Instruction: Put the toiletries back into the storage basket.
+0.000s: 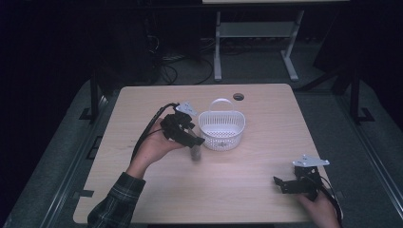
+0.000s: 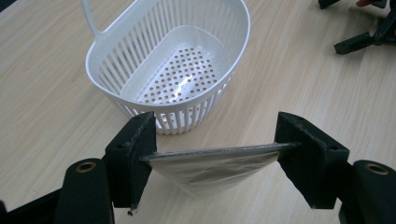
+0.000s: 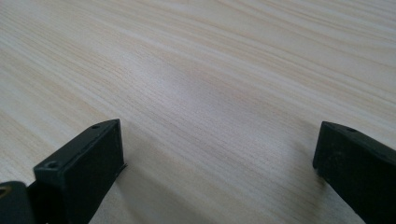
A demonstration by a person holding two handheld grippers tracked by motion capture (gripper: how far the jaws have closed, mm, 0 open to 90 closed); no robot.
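Observation:
A white slotted plastic basket [image 1: 221,129] with a loop handle stands mid-table; its perforated bottom [image 2: 180,77] holds nothing. My left gripper [image 1: 194,141] hovers just left of the basket, shut on a small flat silvery pouch [image 1: 195,153] that hangs below the jaws. In the left gripper view the pouch [image 2: 210,169] spans the two pads of the left gripper [image 2: 215,144], with its top edge clamped at both ends and the basket just beyond. My right gripper [image 1: 281,184] rests near the table's front right, open, with bare wood between the right gripper's [image 3: 219,149] jaws.
The light wooden table [image 1: 247,190] has a round cable hole [image 1: 238,97] behind the basket. A white desk frame [image 1: 256,42] and cables lie on the dark floor beyond. My right gripper [image 2: 359,39] shows far off in the left gripper view.

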